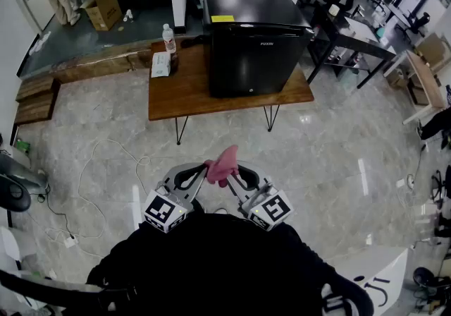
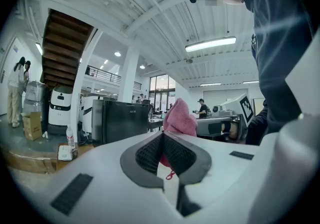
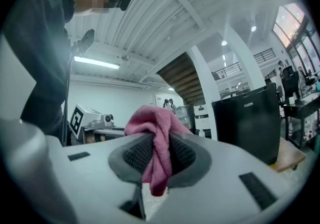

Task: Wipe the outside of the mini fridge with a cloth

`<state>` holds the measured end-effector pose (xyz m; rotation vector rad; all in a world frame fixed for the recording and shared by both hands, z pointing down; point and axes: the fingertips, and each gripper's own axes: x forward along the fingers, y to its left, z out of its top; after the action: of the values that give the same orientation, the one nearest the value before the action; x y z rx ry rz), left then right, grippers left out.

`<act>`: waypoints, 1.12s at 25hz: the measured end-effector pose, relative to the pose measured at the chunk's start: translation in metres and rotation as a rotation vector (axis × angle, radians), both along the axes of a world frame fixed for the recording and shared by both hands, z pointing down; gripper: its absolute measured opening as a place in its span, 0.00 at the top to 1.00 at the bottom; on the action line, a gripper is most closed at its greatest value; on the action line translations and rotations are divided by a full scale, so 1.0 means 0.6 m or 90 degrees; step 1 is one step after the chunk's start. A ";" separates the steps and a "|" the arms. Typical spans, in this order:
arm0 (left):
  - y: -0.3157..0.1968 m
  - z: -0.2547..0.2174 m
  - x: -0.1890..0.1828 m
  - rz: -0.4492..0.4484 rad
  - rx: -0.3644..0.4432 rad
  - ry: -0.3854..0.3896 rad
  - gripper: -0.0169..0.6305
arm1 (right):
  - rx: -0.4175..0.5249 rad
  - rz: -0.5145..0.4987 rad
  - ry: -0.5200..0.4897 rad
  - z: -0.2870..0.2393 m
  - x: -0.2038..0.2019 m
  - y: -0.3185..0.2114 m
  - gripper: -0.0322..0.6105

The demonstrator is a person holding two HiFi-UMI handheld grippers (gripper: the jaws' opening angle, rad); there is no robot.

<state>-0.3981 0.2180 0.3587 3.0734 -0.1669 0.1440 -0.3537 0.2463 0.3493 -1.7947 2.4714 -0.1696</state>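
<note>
Plainly soft and light, the pink cloth [image 1: 223, 162] hangs limp in a bunch, pinched from both sides: the left tongs [image 1: 209, 169] are closed on its edge and the right tongs [image 1: 233, 171] are clamped across a thick fold, both held close to the person's body. It should drape and crumple rather than slip. For wiping, a grip low on the bunch seems best, so that a pad of cloth stands past the tips.

The mini fridge [image 1: 254, 46] is well apart, standing on the right part of the wooden table [image 1: 183, 96]. It looks rigid, glossy and heavy enough to stay put under light pressure. Its top and front are open to reach. On its left a water bottle [image 1: 169, 39] and a tissue pack [image 1: 161, 64] stand near, and could be knocked. Open floor leads to the table, though cables [image 1: 106, 166] trail on the left.
</note>
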 end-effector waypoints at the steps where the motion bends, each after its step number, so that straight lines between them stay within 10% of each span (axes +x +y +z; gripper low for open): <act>1: 0.002 -0.001 0.003 0.001 -0.001 -0.001 0.96 | -0.001 0.006 -0.003 -0.001 0.004 0.002 0.85; 28: 0.023 -0.019 0.051 0.010 0.019 -0.019 0.96 | 0.022 0.077 0.001 -0.017 0.072 0.034 0.85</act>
<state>-0.3675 0.2320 0.3474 3.1035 -0.1487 0.1891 -0.3107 0.2669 0.3394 -1.9233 2.3439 -0.1165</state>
